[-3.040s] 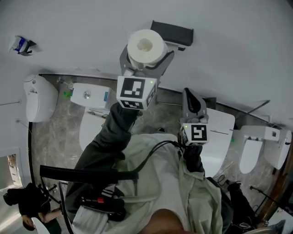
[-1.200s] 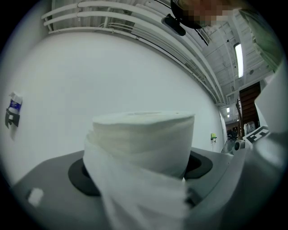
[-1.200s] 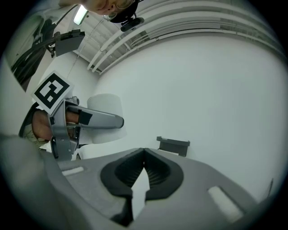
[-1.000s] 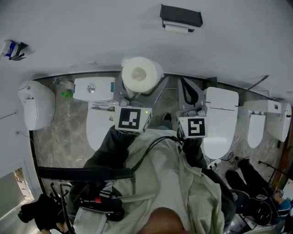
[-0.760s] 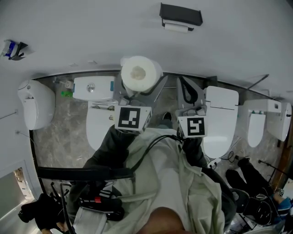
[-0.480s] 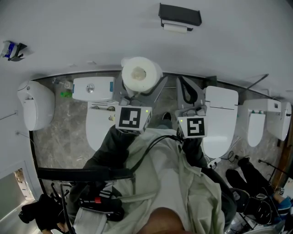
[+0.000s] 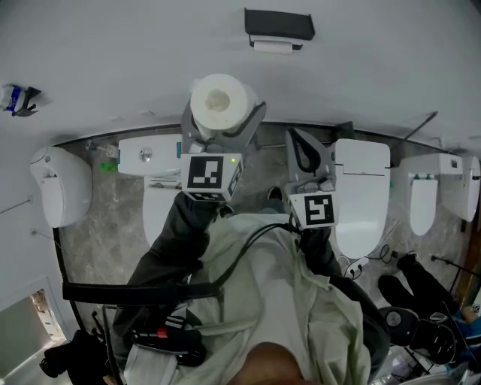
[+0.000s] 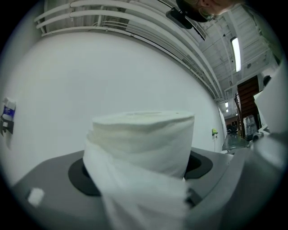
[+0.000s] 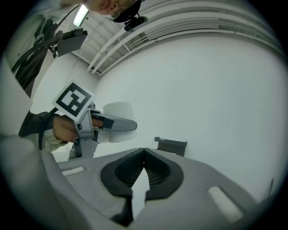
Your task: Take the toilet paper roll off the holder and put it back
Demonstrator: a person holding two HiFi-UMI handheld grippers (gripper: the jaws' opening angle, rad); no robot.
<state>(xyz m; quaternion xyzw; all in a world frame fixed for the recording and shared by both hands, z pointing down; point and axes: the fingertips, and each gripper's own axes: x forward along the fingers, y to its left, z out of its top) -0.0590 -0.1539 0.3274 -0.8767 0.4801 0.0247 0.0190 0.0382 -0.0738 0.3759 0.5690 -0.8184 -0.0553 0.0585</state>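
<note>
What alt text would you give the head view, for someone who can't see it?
Seen from above, a person's left claw grips a white toilet paper roll, held short of a black wall-mounted holder on a white wall. The right claw is shut and empty beside it; white toilets stand on the grey floor below.

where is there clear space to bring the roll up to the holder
Bare wall lies all round the holder, and between it and the roll in the left gripper: a clear path up. Crowded lower down: the shut right gripper sits beside the left, toilets line the floor.
</note>
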